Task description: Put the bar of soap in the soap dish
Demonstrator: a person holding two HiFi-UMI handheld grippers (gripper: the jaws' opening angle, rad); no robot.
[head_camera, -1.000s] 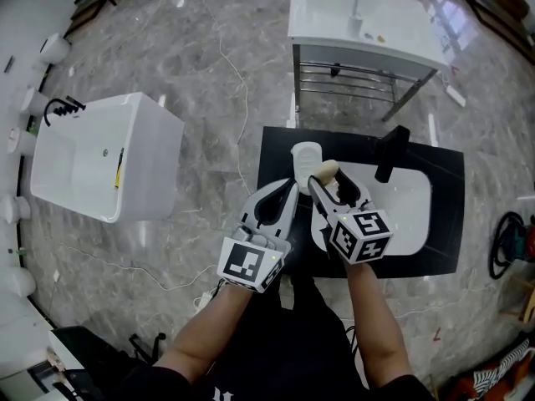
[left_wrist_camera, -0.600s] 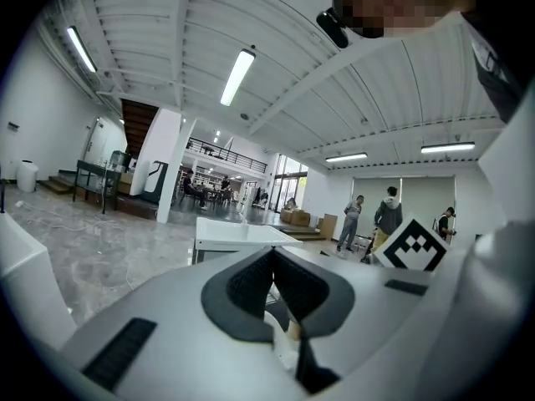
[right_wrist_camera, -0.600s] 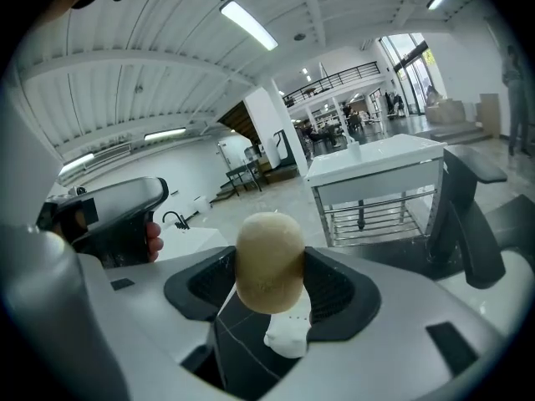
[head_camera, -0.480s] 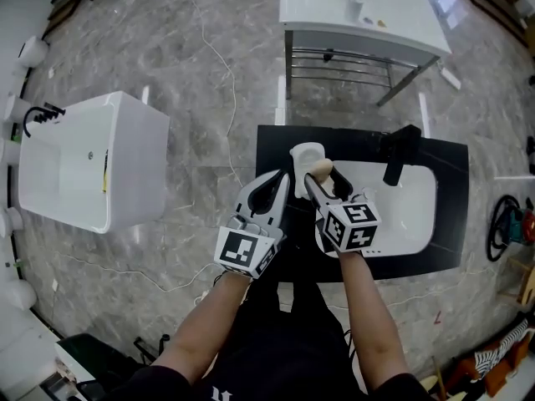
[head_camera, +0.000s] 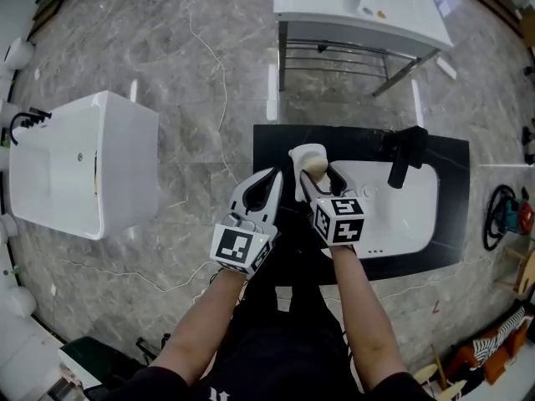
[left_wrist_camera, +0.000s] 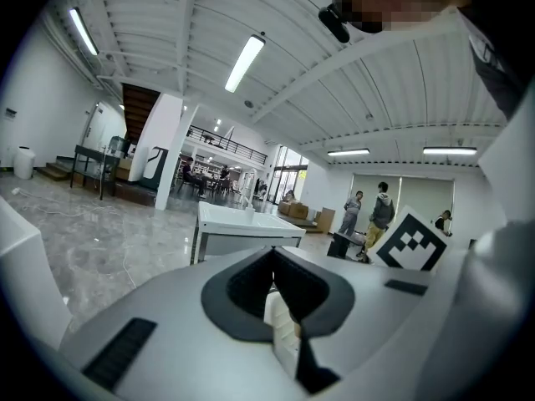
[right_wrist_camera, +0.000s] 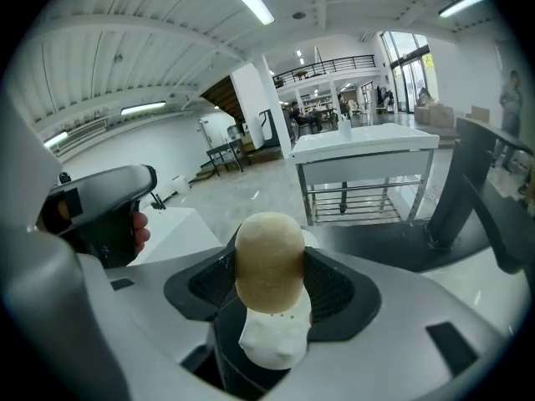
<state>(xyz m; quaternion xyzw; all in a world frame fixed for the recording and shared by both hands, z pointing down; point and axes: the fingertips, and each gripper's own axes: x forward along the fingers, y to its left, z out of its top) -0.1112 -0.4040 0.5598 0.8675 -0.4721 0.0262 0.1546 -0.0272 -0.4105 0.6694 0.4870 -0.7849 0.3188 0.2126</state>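
Note:
In the head view my right gripper point(head_camera: 317, 174) is shut on a pale beige bar of soap point(head_camera: 314, 166). The soap hangs over the near right edge of the white soap dish point(head_camera: 303, 154), which stands on the black counter point(head_camera: 272, 144) at its left end. In the right gripper view the soap point(right_wrist_camera: 269, 261) stands upright, pinched between the two dark jaw pads, and fills the middle of the picture. My left gripper point(head_camera: 270, 182) is just left of the dish, over the counter's left edge, shut with nothing in it point(left_wrist_camera: 274, 279).
A white sink basin point(head_camera: 410, 211) is set into the counter to the right, with a black faucet point(head_camera: 404, 150) behind it. On the marble floor stand a white bathtub point(head_camera: 75, 170) at left and a white vanity on a metal frame point(head_camera: 359, 11) beyond. Cables trail across the floor.
My right gripper has carried the soap a little left and forward, from beside the dish to over its near edge. The left gripper has kept its place next to it.

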